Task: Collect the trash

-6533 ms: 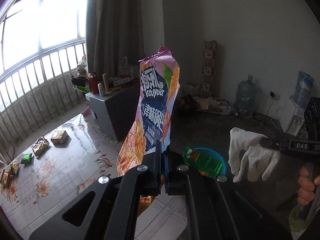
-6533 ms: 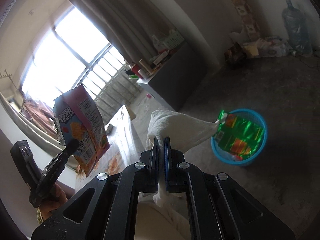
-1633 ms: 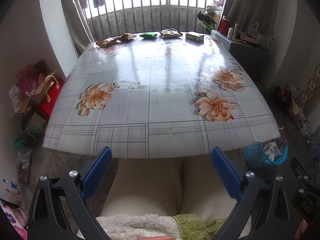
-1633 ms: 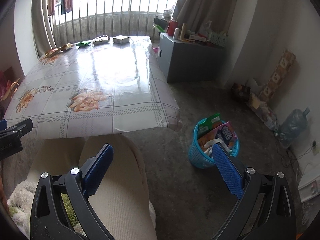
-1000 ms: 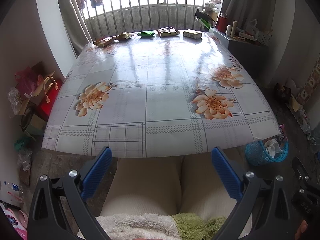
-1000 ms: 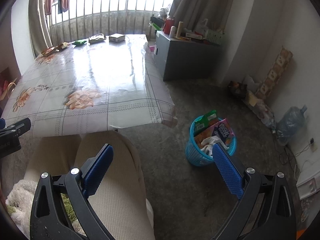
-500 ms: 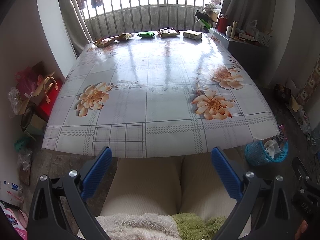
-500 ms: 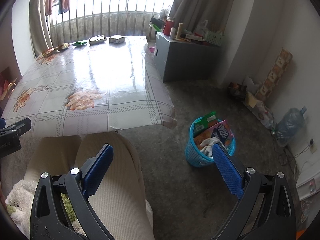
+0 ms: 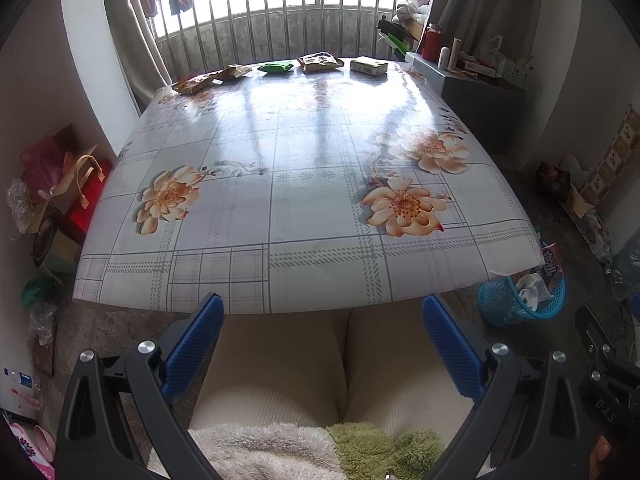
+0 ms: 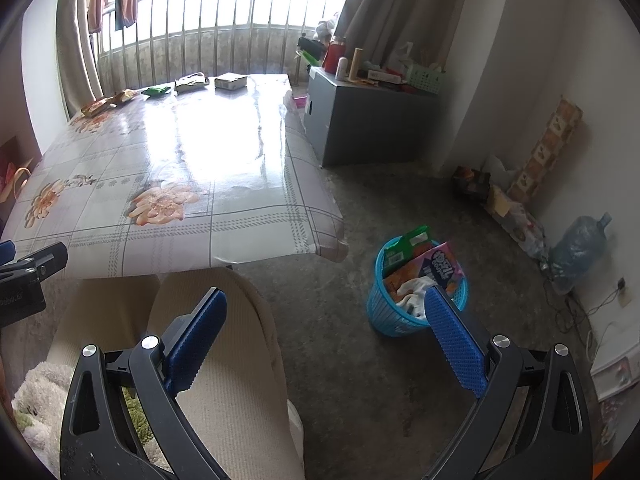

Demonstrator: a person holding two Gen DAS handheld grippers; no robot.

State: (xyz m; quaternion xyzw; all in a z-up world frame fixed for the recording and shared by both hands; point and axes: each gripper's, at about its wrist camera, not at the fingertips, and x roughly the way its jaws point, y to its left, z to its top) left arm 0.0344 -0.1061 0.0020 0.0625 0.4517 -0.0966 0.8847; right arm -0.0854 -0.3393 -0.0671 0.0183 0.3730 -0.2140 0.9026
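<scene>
A blue mesh basket point(image 10: 386, 312) point(image 9: 500, 310) stands on the floor right of the table. Inside it are a pink snack bag point(image 10: 436, 266), a green wrapper point(image 10: 406, 242) and a white glove point(image 10: 412, 294). My left gripper point(image 9: 323, 318) is open and empty above the person's lap, facing the floral table point(image 9: 312, 200). My right gripper point(image 10: 326, 312) is open and empty too, low over the lap, its right pad point(image 10: 452, 336) overlapping the basket in view. Several small packets point(image 9: 320, 60) lie along the table's far edge.
A grey cabinet point(image 10: 368, 120) with bottles stands beyond the table on the right. A water jug point(image 10: 580, 248) and clutter line the right wall. Bags point(image 9: 60, 184) pile up on the floor left of the table. Railings and curtains close the far side.
Compared with 6.5 s ago, both grippers have let go of the pink bag and the glove, which now sit in the basket. Over the last second, barely any movement.
</scene>
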